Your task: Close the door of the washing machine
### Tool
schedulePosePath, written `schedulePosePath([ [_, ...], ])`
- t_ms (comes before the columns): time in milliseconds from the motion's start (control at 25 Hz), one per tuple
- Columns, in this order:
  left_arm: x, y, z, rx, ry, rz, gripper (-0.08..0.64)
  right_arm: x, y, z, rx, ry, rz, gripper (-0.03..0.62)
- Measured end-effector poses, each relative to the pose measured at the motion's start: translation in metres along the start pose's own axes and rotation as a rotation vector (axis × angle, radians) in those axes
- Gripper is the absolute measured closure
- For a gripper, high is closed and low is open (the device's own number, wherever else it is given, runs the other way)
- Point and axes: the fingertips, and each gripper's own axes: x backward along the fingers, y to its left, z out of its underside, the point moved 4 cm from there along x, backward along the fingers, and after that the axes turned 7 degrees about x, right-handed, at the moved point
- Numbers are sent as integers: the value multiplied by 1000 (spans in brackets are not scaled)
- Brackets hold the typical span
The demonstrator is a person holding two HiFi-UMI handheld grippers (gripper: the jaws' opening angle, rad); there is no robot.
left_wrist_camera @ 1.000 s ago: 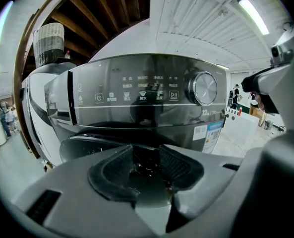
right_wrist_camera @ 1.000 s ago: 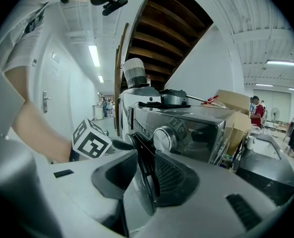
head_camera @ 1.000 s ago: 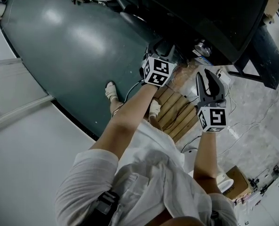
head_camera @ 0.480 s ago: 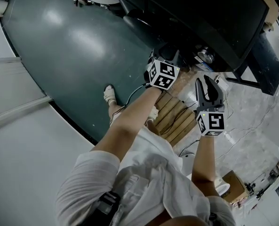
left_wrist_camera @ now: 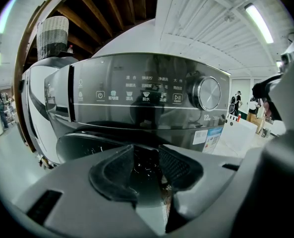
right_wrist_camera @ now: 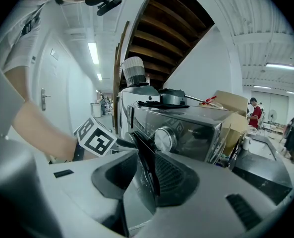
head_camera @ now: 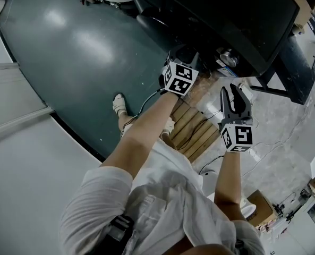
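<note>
Left gripper (left_wrist_camera: pixel 147 168) is held part-open, its jaws just narrowed slightly with nothing clamped. Only the dark door (left_wrist_camera: pixel 82 144) of the washing machine (left_wrist_camera: pixel 137 90) is seen past them, lower centre of the left gripper view, under the control panel (left_wrist_camera: pixel 147 95). Right gripper (right_wrist_camera: pixel 146 175) is kept moderately open and empty, and the door looks ajar beyond it. The push is probably best applied squarely on the door's free edge and carried through until the latch is caught.
</note>
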Motion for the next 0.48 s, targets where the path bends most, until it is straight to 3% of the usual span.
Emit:
schedulePosePath([
  [280,7,-1,1,23,-27,92,397,19,2,-1,-29,0,17,465],
  [480,43,5,-3,10,-57,112,399,29,7,-5,-45,-7,21,465],
])
